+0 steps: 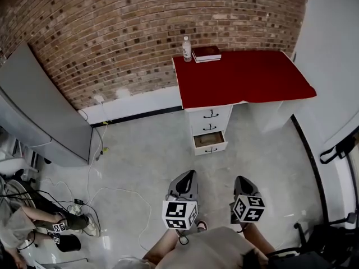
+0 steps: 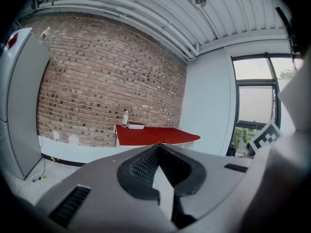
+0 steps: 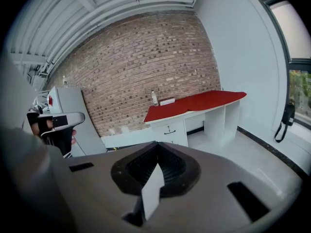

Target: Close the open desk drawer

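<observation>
A white desk with a red top (image 1: 241,77) stands against the brick wall. Its drawer unit has three drawers, and the bottom drawer (image 1: 210,142) is pulled out. My left gripper (image 1: 189,174) and right gripper (image 1: 242,178) hover over the floor well short of the desk, both pointing toward it. Each is shut with nothing between its jaws. The left gripper view has the left gripper (image 2: 159,146) below the red top (image 2: 155,135), with the drawers hidden. In the right gripper view the right gripper (image 3: 156,143) hides the open drawer; the top drawer (image 3: 169,129) shows.
A bottle (image 1: 187,49) and a book (image 1: 206,54) sit on the desk's back left corner. A grey cabinet (image 1: 45,105) stands at left, with cables (image 1: 112,192) across the floor. A person (image 1: 33,223) sits at bottom left. A chair (image 1: 331,234) is at bottom right.
</observation>
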A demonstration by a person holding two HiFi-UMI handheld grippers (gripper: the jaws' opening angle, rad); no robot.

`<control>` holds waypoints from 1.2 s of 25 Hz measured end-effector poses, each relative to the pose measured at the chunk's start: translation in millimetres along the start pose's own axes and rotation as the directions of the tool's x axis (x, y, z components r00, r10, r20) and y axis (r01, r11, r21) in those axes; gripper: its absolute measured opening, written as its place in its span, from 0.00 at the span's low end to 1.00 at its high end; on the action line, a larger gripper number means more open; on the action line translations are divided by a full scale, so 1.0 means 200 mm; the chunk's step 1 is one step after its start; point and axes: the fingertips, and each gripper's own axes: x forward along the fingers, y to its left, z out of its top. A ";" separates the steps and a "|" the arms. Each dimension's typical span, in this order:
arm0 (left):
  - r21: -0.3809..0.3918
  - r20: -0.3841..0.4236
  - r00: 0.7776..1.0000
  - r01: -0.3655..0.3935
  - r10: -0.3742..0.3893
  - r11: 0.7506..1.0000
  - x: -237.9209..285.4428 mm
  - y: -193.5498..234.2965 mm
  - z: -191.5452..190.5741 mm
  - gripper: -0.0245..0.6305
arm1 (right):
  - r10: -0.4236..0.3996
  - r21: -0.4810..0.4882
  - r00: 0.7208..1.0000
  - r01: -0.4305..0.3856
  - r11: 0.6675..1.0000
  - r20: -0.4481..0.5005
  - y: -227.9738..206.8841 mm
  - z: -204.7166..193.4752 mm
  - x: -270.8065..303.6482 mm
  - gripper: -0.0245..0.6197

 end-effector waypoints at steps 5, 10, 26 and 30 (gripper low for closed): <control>0.002 -0.019 1.000 0.008 -0.008 1.000 0.10 0.03 0.00 0.05 | 0.004 -0.007 1.000 -0.004 1.000 -0.023 -0.01 0.03 0.10 0.04; 0.011 -0.035 0.999 0.027 -0.027 1.000 0.24 0.10 0.02 0.05 | -0.016 -0.001 0.999 0.016 1.000 -0.033 -0.03 0.08 0.24 0.04; -0.017 -0.071 0.991 0.116 -0.117 0.993 0.87 0.54 0.20 0.05 | -0.019 0.044 1.000 0.019 0.999 -0.011 0.13 0.41 0.87 0.04; -0.023 -0.084 0.987 0.138 -0.139 0.990 1.01 0.66 0.22 0.05 | -0.047 0.053 0.999 0.048 0.997 -0.007 0.14 0.49 1.02 0.04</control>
